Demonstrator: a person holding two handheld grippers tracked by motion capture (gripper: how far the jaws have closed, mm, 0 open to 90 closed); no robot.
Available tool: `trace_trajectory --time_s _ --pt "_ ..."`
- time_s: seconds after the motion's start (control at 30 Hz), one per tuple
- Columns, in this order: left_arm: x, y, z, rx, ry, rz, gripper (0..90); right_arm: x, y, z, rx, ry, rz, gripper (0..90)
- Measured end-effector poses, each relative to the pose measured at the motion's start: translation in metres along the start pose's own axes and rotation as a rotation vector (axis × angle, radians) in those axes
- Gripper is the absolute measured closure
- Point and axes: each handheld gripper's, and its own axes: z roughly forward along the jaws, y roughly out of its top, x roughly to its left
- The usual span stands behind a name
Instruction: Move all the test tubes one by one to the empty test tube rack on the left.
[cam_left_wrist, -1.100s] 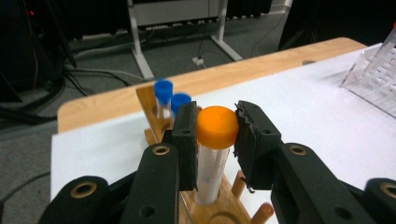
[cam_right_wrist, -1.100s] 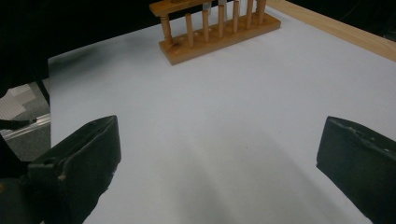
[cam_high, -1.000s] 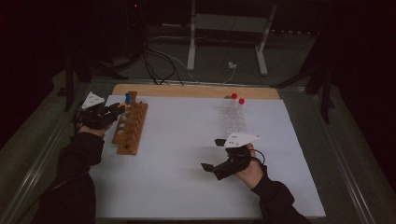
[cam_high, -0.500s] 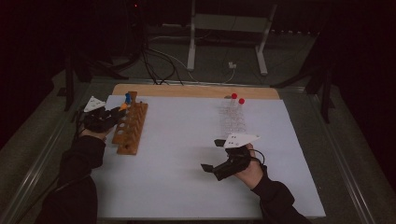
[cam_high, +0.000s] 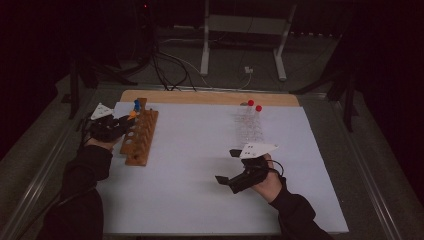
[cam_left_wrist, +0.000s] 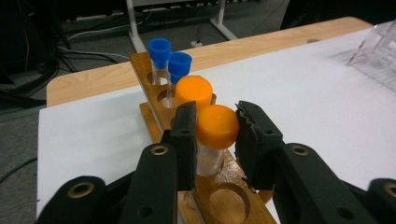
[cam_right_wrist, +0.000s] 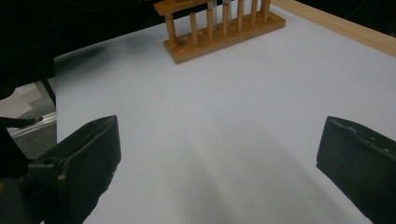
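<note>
A wooden tube rack (cam_high: 140, 137) stands at the left of the white sheet. In the left gripper view it (cam_left_wrist: 233, 196) holds two blue-capped tubes (cam_left_wrist: 159, 48) and two orange-capped tubes. My left gripper (cam_left_wrist: 215, 121) straddles the nearer orange-capped tube (cam_left_wrist: 217, 128), which stands in its hole. Its jaws have just been opening, and the pads sit right beside the cap, barely off it. In the high view the left gripper (cam_high: 122, 122) is at the rack's far end. My right gripper (cam_high: 227, 166) rests open over bare sheet, nothing between its fingers (cam_right_wrist: 79, 158).
A clear plastic rack (cam_high: 248, 125) with two red-capped tubes (cam_high: 254, 105) stands at the back right of the sheet. A wooden board edge (cam_high: 210, 97) runs along the far side. Metal rails border the table left and right.
</note>
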Motion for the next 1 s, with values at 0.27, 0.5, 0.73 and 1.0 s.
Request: trace_trajectory --time_s 0.27,0.5,0.73,1.0 --pt "-0.021 0.003 -0.019 0.008 -0.085 0.044 21.4 -0.004 0.005 -0.009 -0.022 -0.020 -0.005 0.0" --pt "-0.057 0.007 -0.036 -0.008 -0.211 0.096 4.3 -0.023 0.013 -0.030 -0.076 -0.076 0.028 0.0" --pt "-0.093 0.002 -0.033 -0.007 -0.322 0.136 1.8 -0.052 0.016 -0.047 -0.124 -0.196 0.066 0.0" --pt "-0.122 -0.008 -0.027 -0.008 -0.427 0.170 1.8 -0.095 0.009 -0.053 -0.116 -0.328 0.133 2.5"
